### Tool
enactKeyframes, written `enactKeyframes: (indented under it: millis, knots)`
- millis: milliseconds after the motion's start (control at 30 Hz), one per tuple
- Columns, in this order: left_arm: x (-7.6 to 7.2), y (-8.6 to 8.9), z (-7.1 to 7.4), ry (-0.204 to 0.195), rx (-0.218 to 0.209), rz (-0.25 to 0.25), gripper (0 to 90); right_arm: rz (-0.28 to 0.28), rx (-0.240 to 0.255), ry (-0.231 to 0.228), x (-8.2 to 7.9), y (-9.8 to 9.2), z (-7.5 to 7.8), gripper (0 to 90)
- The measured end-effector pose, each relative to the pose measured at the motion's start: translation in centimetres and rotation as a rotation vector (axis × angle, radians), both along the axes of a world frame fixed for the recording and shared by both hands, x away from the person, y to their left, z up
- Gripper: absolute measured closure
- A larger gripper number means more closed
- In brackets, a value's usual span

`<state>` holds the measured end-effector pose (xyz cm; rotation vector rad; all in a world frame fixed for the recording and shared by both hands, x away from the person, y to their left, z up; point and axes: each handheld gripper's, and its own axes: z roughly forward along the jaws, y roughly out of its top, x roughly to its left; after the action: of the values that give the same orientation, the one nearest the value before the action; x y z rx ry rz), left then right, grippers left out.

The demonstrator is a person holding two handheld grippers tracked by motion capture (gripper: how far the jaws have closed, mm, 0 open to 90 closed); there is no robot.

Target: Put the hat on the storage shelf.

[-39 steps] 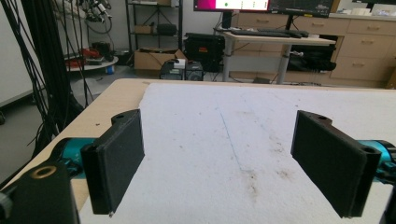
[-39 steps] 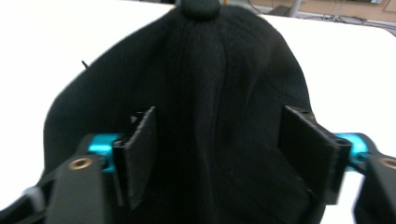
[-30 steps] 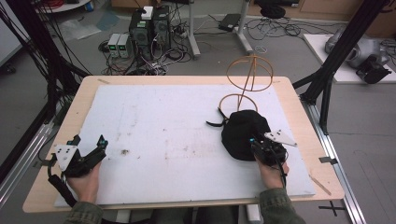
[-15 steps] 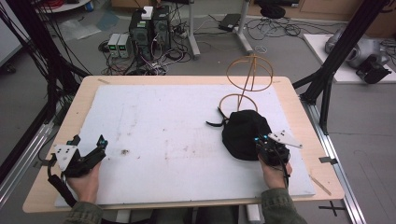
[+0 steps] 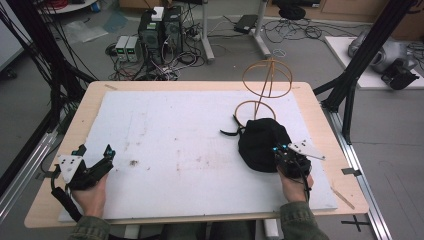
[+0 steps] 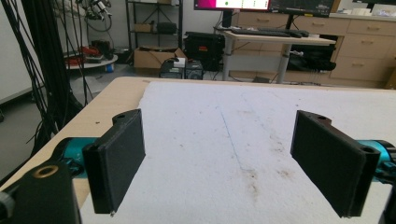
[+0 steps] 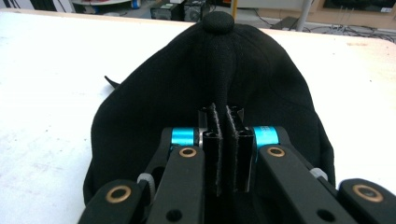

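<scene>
Right gripper (image 7: 222,140) pinches my black cap (image 5: 260,142) near bench (image 5: 200,86) right edge; left gripper (image 6: 219,163) wide open, empty, front-left corner.

High view: we look forward and down over the whole table (image 5: 200,87) | left gripper view: low, along its jaws, across the table | right gripper view: close on the black cap (image 7: 210,84), shared with high view
</scene>
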<state>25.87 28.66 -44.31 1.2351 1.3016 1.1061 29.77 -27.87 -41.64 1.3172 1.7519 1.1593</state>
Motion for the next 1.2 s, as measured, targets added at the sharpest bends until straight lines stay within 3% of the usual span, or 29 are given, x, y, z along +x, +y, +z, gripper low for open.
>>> enactKeyframes:
  millis: [533,767,833,900,967,1200]
  knots:
    - [0.1,0.1,0.0,-0.002,-0.007,-0.01,19.2,0.026,0.053,-0.082,-1.3,-0.7,1.5,87.7]
    - [0.1,0.1,0.0,-0.002,-0.008,-0.007,19.2,0.069,0.063,-0.114,-1.8,-0.6,2.3,87.7]
    - [0.1,0.1,0.0,-0.003,-0.009,-0.008,19.2,0.094,0.072,-0.152,-2.3,-0.4,2.8,87.7]
    - [0.1,0.1,0.0,-0.002,-0.01,-0.008,19.2,0.098,0.076,-0.161,-2.4,-0.3,3.0,87.7]
    - [0.1,0.1,0.0,-0.004,-0.009,-0.007,19.2,0.113,0.082,-0.208,-2.9,-0.2,3.6,87.7]
    - [0.1,0.1,0.0,-0.001,-0.01,-0.01,19.2,0.144,0.1,-0.267,-3.7,0.0,4.6,87.8]
